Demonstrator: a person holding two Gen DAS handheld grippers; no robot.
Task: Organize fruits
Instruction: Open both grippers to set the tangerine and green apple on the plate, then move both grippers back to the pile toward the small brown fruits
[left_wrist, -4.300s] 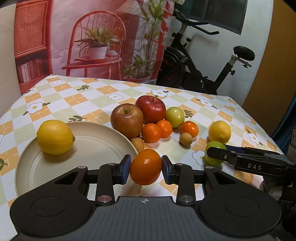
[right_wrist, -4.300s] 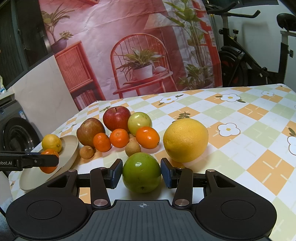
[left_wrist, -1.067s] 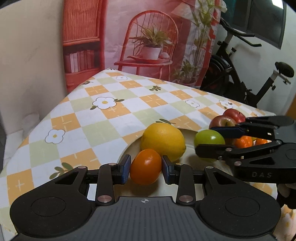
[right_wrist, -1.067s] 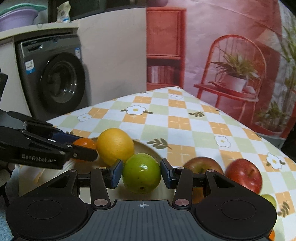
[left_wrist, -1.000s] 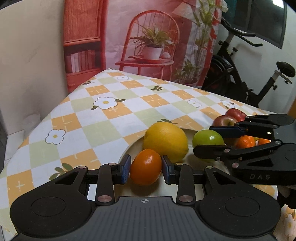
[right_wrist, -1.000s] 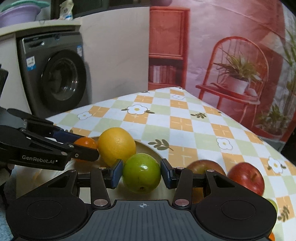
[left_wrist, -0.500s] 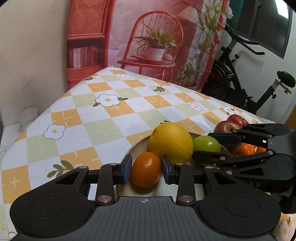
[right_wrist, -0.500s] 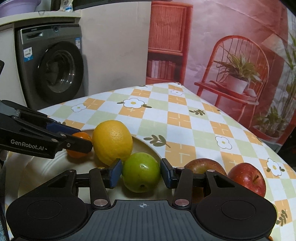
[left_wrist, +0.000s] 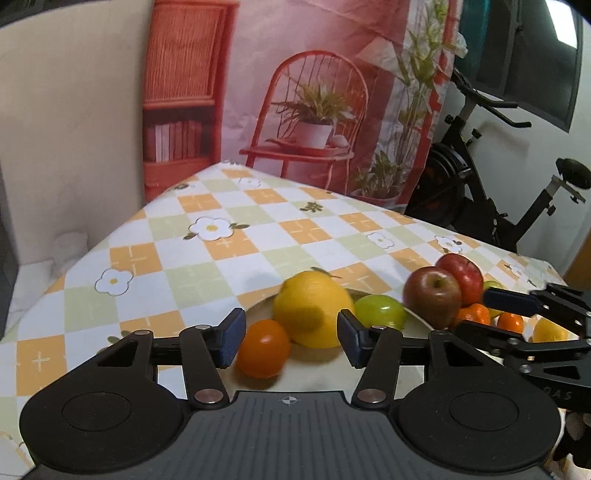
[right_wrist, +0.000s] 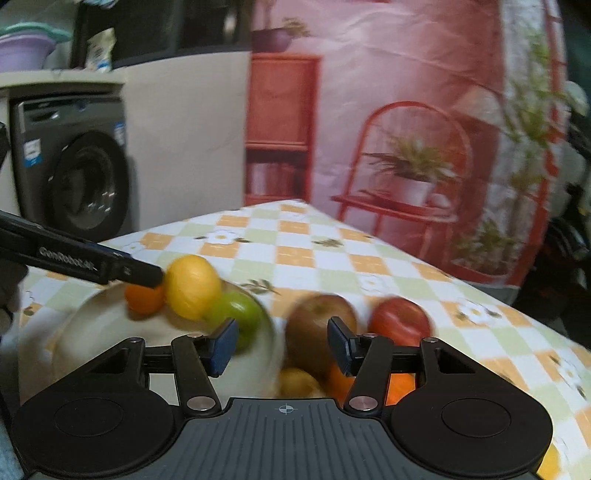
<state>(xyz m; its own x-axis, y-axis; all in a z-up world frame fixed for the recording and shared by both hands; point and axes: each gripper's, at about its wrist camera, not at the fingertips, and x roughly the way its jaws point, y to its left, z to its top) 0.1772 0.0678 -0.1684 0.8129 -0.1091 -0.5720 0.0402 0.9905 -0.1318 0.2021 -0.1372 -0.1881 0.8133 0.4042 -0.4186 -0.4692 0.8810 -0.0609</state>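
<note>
Both our grippers (left_wrist: 291, 338) (right_wrist: 279, 346) have just been opening, empty now, with the apples (right_wrist: 321, 325) dead ahead of the right one.

Right wrist view motion-blurred: plate (right_wrist: 92, 325) rim smeared, small fruits (right_wrist: 295, 382) behind hand-held gripper body indistinct. Yellow fruit (left_wrist: 550, 329) partly hidden.

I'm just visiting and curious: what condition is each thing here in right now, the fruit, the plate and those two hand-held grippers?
Left hand-held gripper: open, jaws just opened, gripping nothing.
Right hand-held gripper: open, jaws just opened, empty.
Orange: released, resting on the plate.
Green fruit: released, on the plate.
Lemon: on the plate, between those two.
Plate: holding three fruits.
Two apples: on the tablecloth, off the plate.
</note>
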